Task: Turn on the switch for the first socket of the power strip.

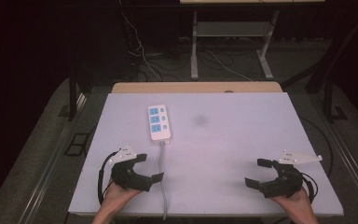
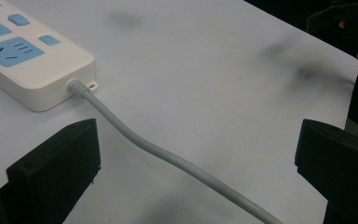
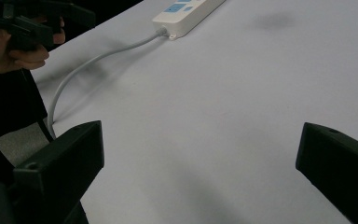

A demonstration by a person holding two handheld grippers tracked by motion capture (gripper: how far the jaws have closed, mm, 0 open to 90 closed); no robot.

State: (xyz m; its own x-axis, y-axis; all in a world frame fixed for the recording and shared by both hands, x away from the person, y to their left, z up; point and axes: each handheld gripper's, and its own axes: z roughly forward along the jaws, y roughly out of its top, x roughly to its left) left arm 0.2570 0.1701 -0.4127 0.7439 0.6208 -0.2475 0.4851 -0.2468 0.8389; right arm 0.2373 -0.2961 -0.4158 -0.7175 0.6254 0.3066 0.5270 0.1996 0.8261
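One power strip [image 1: 159,123] (corded); two tongs [image 1: 149,167] [image 1: 255,172].

A power strip [image 1: 159,122] lies left of centre on the table [image 1: 242,154], its cord [image 1: 162,177] trailing toward the near edge.

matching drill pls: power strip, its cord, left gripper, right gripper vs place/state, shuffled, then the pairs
Things:
1. power strip
2. grey cord
3. left gripper
4. right gripper

Places or states:
A. open, held at the table's near right
B. lies flat, far left of centre, blue sockets up
C. open, just left of the cord
D. runs from the strip to the table's near edge

Pairs: 1-B, 2-D, 3-C, 4-A
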